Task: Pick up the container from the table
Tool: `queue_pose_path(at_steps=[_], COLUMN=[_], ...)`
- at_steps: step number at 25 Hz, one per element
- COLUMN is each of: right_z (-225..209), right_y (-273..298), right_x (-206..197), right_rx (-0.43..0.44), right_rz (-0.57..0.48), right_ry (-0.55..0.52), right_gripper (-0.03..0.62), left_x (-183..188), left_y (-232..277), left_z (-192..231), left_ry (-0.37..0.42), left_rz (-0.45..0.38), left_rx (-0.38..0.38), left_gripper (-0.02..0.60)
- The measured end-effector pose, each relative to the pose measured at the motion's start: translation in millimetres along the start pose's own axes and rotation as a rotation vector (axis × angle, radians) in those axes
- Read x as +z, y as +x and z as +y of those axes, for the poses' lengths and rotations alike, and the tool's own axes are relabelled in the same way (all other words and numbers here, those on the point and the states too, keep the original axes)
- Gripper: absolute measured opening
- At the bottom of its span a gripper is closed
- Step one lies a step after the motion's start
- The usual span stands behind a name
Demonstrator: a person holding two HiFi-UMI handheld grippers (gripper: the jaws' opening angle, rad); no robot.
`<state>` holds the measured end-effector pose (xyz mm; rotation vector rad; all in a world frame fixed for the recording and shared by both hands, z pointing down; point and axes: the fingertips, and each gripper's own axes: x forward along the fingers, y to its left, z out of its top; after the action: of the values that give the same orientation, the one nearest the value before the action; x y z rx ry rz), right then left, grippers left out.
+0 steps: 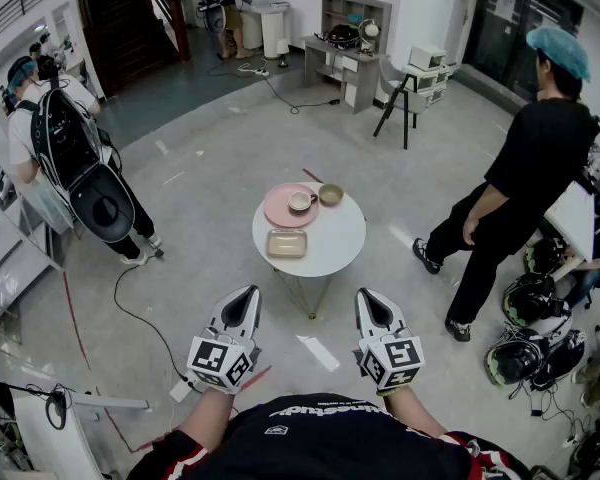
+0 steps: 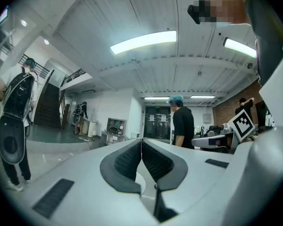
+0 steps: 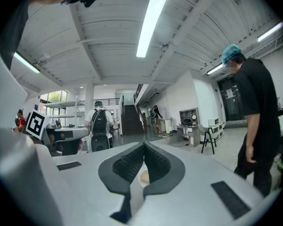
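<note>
My left tongs (image 1: 246,302) and right tongs (image 1: 369,306) are both closed tight on nothing, held level short of the tabletop (image 1: 336,240); the beige rectangular container (image 1: 287,243) sits on its near part, ahead and between them, nearer my left; its long side lies across my reach; a pink plate (image 1: 277,212) lies just beyond.

White left tongs (image 1: 247,296) and right tongs (image 1: 368,298), black shirt (image 1: 320,443).
</note>
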<state>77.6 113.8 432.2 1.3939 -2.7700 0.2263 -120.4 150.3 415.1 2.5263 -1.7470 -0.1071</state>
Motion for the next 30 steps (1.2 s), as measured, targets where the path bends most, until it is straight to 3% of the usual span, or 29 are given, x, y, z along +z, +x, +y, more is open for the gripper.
queue_pose_path(at_steps=[30], right_z=[-2.4], right_y=[-6.1], right_x=[-0.8], right_rx=[0.026], right_rz=[-0.006], right_ry=[0.016], right_gripper=[0.008], left_x=[-5.3], left_y=[-1.8], left_z=[-9.8], left_ry=[-0.017], left_rz=[-0.002], left_rx=[0.016], left_gripper=[0.025])
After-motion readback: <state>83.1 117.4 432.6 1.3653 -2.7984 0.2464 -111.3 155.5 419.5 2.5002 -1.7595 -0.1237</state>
